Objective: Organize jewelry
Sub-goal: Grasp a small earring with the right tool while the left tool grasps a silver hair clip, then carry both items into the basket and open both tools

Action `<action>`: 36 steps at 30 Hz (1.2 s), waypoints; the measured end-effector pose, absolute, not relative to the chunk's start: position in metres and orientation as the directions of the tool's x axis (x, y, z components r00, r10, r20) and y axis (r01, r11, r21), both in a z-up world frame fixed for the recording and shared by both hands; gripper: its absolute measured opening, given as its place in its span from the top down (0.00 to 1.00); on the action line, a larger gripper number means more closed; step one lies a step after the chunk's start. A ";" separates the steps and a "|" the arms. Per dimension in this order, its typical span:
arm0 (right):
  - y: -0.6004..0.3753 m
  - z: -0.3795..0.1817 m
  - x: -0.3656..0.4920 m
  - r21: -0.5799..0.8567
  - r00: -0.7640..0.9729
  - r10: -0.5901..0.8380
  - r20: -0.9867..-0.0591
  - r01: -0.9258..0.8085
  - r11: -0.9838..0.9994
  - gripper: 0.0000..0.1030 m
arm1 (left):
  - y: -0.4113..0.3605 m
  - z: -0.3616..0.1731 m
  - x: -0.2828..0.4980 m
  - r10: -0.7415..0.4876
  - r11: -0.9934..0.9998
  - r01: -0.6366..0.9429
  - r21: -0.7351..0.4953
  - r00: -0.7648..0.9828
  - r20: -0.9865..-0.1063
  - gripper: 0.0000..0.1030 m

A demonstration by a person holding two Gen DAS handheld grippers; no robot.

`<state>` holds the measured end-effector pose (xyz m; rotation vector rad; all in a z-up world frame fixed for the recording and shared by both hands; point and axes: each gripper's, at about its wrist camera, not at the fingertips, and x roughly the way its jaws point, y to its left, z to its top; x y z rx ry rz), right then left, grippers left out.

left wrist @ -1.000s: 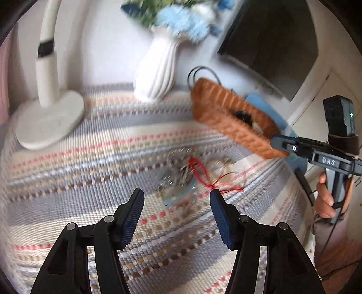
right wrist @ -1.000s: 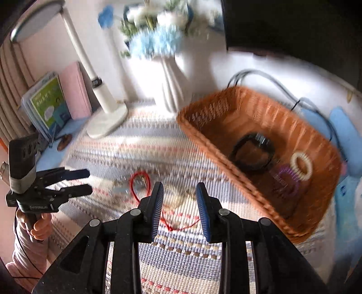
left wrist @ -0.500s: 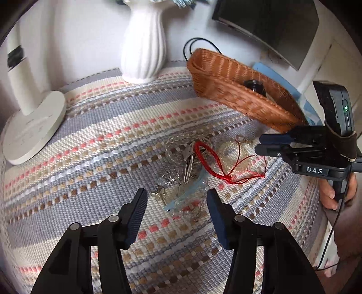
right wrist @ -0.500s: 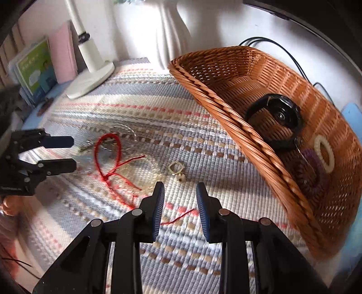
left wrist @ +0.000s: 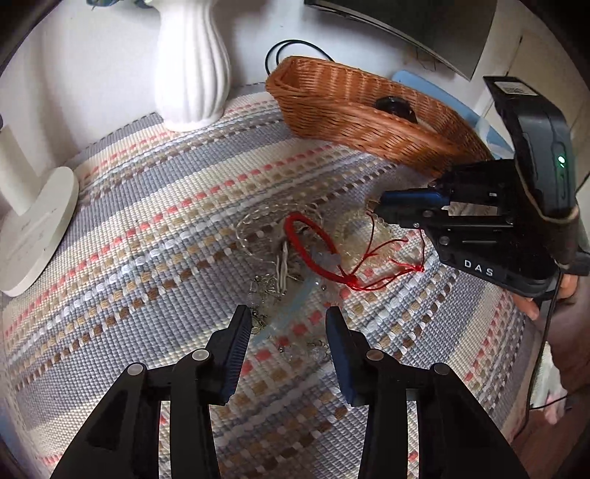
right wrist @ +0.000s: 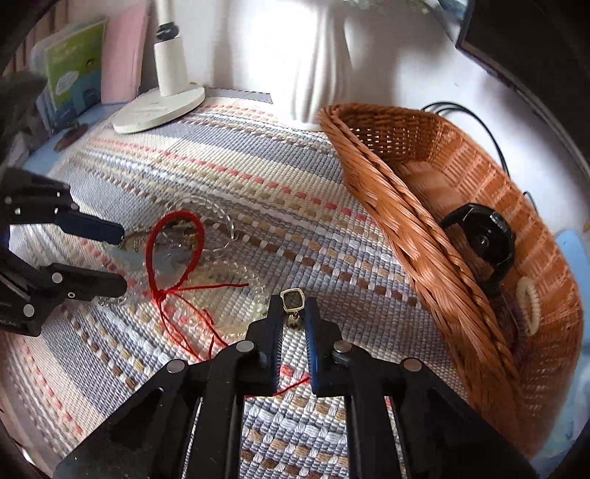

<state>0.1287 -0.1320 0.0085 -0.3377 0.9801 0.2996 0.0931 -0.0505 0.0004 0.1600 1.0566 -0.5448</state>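
A tangle of jewelry lies on the striped mat [left wrist: 147,221]: a red cord bracelet [left wrist: 298,218] [right wrist: 180,213], clear bead strands [right wrist: 225,221], small metal pieces and a pale blue strip [left wrist: 291,309]. My left gripper [left wrist: 289,320] [right wrist: 121,258] hangs low over the near side of the pile. Its jaws are closing, with the blue strip between them and the pads not pressing it. My right gripper [right wrist: 292,309] [left wrist: 379,212] is shut on a small gold-framed pendant [right wrist: 292,299] at the pile's right edge. A wicker basket [left wrist: 368,121] [right wrist: 387,191] holds a black watch [right wrist: 479,243] and a white hair ring [right wrist: 529,306].
A white ribbed vase [left wrist: 191,73] stands behind the mat. A white lamp base [left wrist: 33,228] [right wrist: 158,110] sits at the left. Books [right wrist: 73,62] lean at the far left. A dark monitor [left wrist: 405,22] and a black cable [left wrist: 295,48] lie behind the basket.
Both grippers have come down toward the jewelry pile. The left jaws have narrowed around the blue strip. The right jaws have closed onto the gold pendant.
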 end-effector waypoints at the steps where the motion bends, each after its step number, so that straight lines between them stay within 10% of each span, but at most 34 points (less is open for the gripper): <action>1: -0.131 0.009 0.126 -0.149 0.526 0.091 -0.845 -0.396 0.906 0.89 | -0.052 0.001 0.092 -0.335 0.863 0.492 -0.119 0.380 -0.862 0.66; 5: -0.137 0.011 0.120 -0.135 0.523 0.098 -0.846 -0.390 0.911 0.89 | -0.050 0.002 0.082 -0.317 0.873 0.475 -0.108 0.385 -0.867 0.76; 12: -0.152 0.013 0.116 -0.097 0.517 0.112 -0.849 -0.360 0.928 0.89 | -0.046 0.003 0.042 -0.331 0.850 0.517 -0.101 0.374 -0.866 0.54; 22: -0.156 0.015 0.123 -0.058 0.517 0.139 -0.844 -0.346 0.936 0.89 | -0.038 0.021 0.050 -0.382 0.864 0.480 -0.152 0.429 -0.818 0.54; 29: -0.160 0.011 0.123 -0.034 0.510 0.154 -0.846 -0.340 0.940 0.89 | -0.049 0.019 0.077 -0.318 0.851 0.522 -0.049 0.440 -0.839 0.81; 36: -0.163 0.010 0.124 -0.019 0.505 0.165 -0.847 -0.341 0.940 0.89 | -0.061 0.006 0.084 -0.296 0.829 0.559 -0.021 0.405 -0.865 0.85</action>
